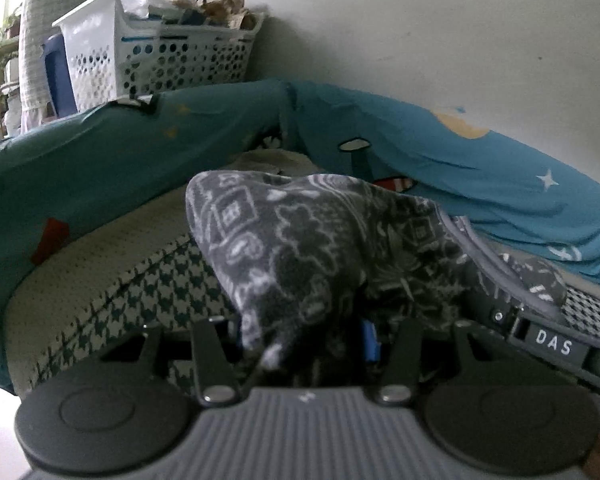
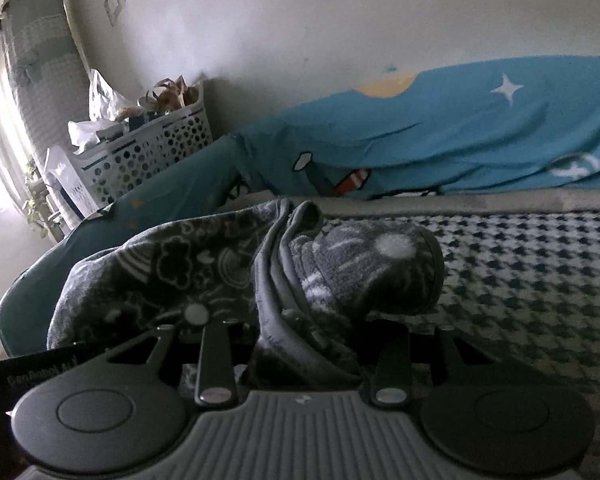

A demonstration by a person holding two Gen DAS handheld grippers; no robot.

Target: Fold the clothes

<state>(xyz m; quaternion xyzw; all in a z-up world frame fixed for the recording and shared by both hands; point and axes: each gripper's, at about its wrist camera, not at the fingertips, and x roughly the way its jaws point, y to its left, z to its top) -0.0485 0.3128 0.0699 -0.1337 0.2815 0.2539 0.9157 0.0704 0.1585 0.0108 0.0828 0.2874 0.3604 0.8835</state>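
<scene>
Grey printed fleece garment (image 1: 312, 240) hangs bunched over the near edge of the houndstooth cover (image 2: 520, 280). Your left gripper (image 1: 308, 344) and right gripper (image 2: 308, 356) each pinch a fistful of it. No flat fold visible yet; most folding remains, I judge.

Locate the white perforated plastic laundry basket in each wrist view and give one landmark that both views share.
Left wrist view: the white perforated plastic laundry basket stands upper left, behind the teal sofa cover's edge, against the wall.
Right wrist view: the basket stands at left, mid-height, beside the curtained window.
Shared landmark: the white four-pointed star on the teal sofa cover, at right in both.
</scene>
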